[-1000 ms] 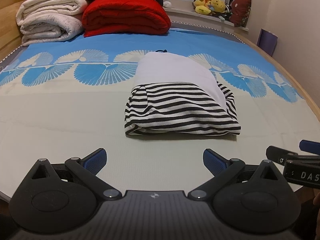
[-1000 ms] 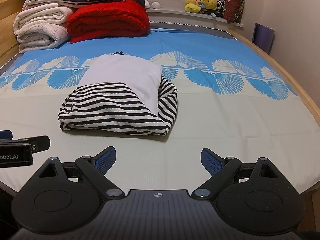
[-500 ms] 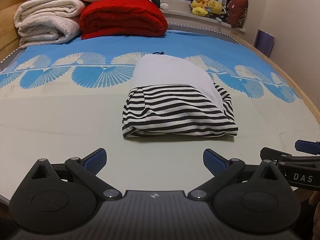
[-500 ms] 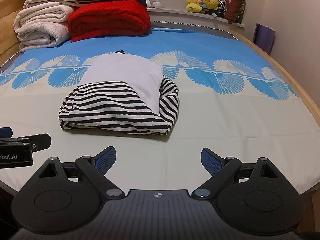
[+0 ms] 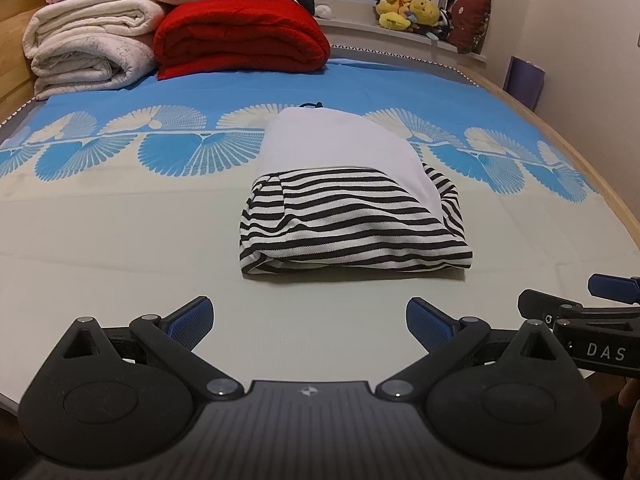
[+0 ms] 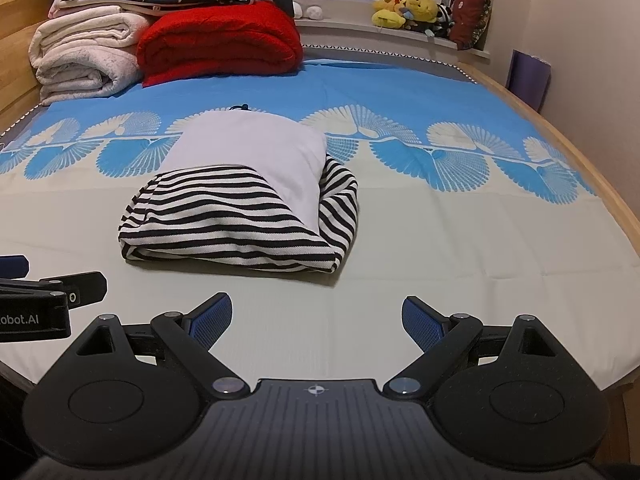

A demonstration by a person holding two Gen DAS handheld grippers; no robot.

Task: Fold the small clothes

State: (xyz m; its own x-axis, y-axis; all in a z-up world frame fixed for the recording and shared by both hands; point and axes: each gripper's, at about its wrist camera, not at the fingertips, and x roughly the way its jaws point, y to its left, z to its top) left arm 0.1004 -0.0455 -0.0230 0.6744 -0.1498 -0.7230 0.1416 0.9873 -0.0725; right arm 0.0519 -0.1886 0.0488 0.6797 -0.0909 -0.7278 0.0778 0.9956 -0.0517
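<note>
A small garment (image 5: 352, 204) lies folded into a compact bundle on the bed, black-and-white stripes at the front and a plain white panel on top; the right wrist view has the garment (image 6: 244, 204) left of centre. My left gripper (image 5: 308, 320) hovers open over the near part of the bed, short of the bundle, with nothing between its blue pads. My right gripper (image 6: 316, 320) is open too, empty, a little to the right of the bundle. Each gripper's side shows at the edge of the other's view.
Rolled white blankets (image 5: 88, 44) and a red folded blanket (image 5: 240, 36) are stacked at the head of the bed. Plush toys (image 5: 408, 12) sit on the window ledge. The wooden bed frame (image 5: 592, 160) runs along the right, with a wall close behind it.
Both grippers stay open and have drifted only slightly; in the left wrist view the bundle has shifted a little leftward and lower. The garment itself has not moved.
</note>
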